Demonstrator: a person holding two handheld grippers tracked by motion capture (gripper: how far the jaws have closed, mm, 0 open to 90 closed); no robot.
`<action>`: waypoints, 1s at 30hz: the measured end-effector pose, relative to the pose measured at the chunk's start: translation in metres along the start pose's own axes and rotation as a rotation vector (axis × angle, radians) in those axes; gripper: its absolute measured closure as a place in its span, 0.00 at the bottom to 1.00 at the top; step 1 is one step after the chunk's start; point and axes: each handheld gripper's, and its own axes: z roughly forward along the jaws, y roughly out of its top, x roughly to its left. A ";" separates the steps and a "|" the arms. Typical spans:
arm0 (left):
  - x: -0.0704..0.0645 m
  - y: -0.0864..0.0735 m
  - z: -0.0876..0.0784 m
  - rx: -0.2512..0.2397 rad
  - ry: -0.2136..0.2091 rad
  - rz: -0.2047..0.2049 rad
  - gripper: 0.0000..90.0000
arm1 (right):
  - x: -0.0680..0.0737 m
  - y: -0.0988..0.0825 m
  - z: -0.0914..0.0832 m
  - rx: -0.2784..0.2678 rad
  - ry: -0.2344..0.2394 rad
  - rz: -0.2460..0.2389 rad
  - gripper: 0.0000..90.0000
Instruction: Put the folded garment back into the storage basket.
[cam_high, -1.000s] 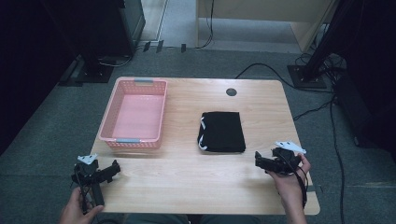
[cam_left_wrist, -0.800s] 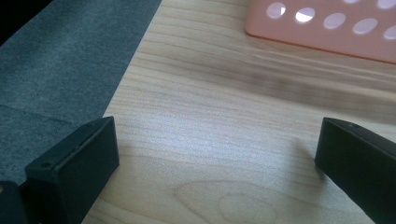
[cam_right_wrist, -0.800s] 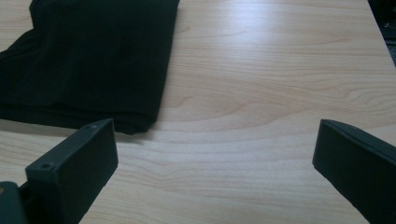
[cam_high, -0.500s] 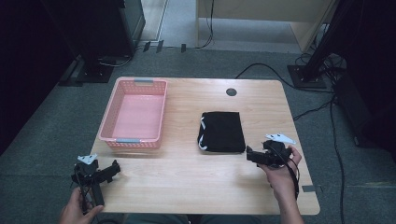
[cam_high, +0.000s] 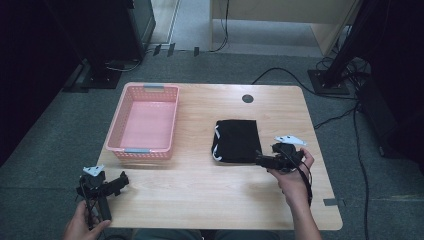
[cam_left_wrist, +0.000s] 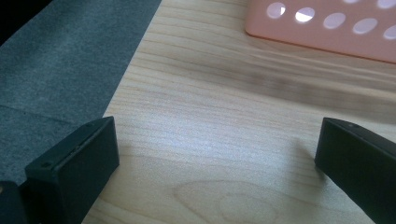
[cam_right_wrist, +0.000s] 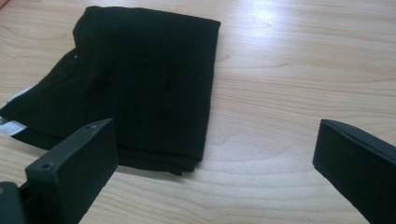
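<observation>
The right claw (cam_high: 264, 161), jaws apart, points at the near right corner of the folded cloth (cam_high: 236, 141) lying flat on the worktop (cam_high: 200, 200). A shallow bite risks lifting one layer and unfolding it. The left claw (cam_high: 121, 181), jaws apart, rests idle near the basket (cam_high: 172, 122).

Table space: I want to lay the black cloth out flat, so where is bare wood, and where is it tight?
Bare wood runs along the near edge of the table, between the left gripper and the right gripper, and in the strip between the pink basket and the black cloth. It is tight at the cloth's near right corner, where the right gripper sits.
</observation>
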 end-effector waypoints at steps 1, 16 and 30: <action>0.000 0.000 0.000 0.000 0.000 0.000 0.00 | 0.000 0.000 0.000 0.000 0.000 0.000 0.00; 0.000 0.000 0.000 0.000 0.000 0.000 0.00 | 0.024 0.015 0.019 0.016 0.038 -0.004 0.00; 0.000 0.000 0.000 0.000 0.000 0.000 0.00 | 0.036 0.021 0.038 0.048 0.051 -0.006 0.00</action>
